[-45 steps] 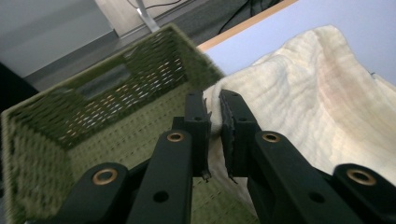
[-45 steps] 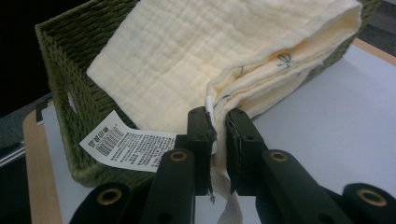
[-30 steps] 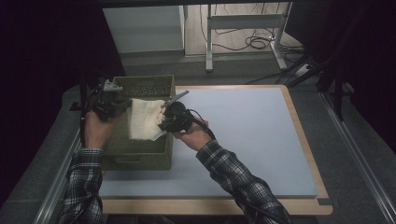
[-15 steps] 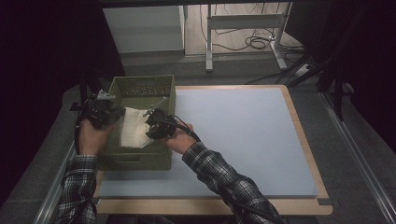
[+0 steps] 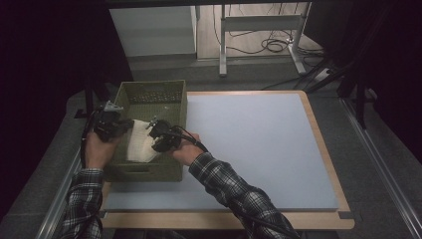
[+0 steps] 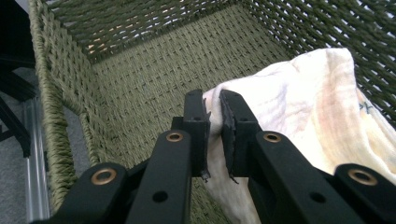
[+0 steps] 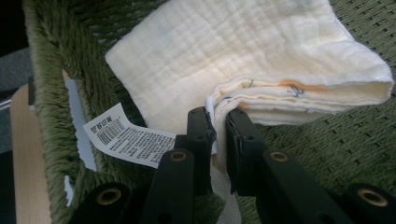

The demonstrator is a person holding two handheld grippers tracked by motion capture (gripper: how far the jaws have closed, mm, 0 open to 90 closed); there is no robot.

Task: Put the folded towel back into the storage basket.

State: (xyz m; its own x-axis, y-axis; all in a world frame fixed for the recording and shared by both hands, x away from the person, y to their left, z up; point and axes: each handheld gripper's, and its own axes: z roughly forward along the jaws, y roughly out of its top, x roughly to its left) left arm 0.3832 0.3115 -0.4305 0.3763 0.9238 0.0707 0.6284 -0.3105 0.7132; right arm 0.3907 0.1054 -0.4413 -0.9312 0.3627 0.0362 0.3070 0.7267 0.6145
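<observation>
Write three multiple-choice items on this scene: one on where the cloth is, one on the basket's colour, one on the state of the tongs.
1. Where is the folded cloth?
A. On the blue mat
B. Inside the woven basket
C. On the floor

2. What colour is the basket?
A. Olive green
B. Red
C. White

3. How do the left tongs and the right tongs stand?
A. Both wide open, apart from the cloth
B. One holds the cloth, the other a cup
C. Both shut on the cloth

Key:
1 B, the cloth lies between the basket's walls in the high view.
2 A, the weave is olive green in every view.
3 C, each gripper view shows fabric pinched between the jaws.
</observation>
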